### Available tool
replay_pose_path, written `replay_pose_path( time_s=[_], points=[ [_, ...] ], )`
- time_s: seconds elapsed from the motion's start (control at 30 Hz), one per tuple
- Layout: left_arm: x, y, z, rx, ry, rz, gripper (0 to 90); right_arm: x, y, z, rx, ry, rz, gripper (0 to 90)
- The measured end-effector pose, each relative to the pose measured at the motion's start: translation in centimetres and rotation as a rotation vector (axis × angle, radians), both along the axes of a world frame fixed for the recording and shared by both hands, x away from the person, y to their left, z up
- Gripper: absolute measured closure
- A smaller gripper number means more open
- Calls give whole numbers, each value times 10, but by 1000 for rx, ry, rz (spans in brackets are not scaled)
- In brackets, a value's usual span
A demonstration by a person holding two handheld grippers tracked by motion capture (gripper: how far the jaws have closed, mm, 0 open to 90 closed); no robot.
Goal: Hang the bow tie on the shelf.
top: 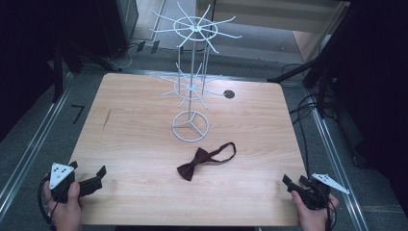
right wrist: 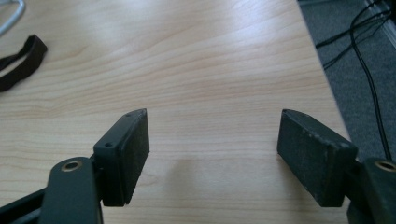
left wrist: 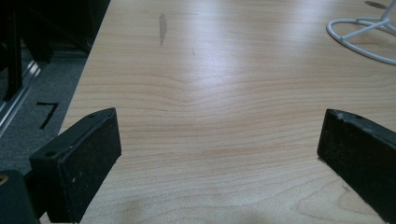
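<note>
Wooden table [top: 144, 144] lies beneath me. At seven o'clock my left gripper [top: 96, 177] gapes wide, empty. White wire rack [top: 191, 86] stands at twelve, dark bow tie [top: 204, 159] centre, unobstructed. At five o'clock my right gripper [top: 294, 182] gapes empty.

Your left hand [top: 65, 204] holds the left gripper [top: 96, 177] at the table's near left corner, jaws spread wide, nothing between them. Your right hand [top: 312, 211] has the right gripper [top: 294, 182] at the near right corner, jaws wide apart too, also empty.
</note>
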State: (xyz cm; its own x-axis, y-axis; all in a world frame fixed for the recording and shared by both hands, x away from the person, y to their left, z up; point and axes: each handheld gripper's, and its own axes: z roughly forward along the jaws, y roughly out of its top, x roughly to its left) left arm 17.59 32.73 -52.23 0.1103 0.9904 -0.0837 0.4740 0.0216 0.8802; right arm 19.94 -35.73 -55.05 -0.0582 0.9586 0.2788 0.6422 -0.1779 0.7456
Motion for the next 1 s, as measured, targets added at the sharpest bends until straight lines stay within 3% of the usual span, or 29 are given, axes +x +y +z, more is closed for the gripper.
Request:
replay_pose_path(
  time_s=[0.17,0.33,0.73,0.9,1.0],
  points=[
    [0,0,0,0,-5,1,1,11,20,10,-47,66,55,245],
    [0,0,0,2,-3,2,1,25,51,25,-98,97,112,237],
    [-1,0,0,-2,-4,-1,1,65,114,40,-103,158,191,295],
    [-1,1,0,-4,-5,-3,1,78,130,40,-123,198,209,351],
    [-1,1,0,-1,-4,-4,1,88,142,40,-133,246,220,390]
  ],
)
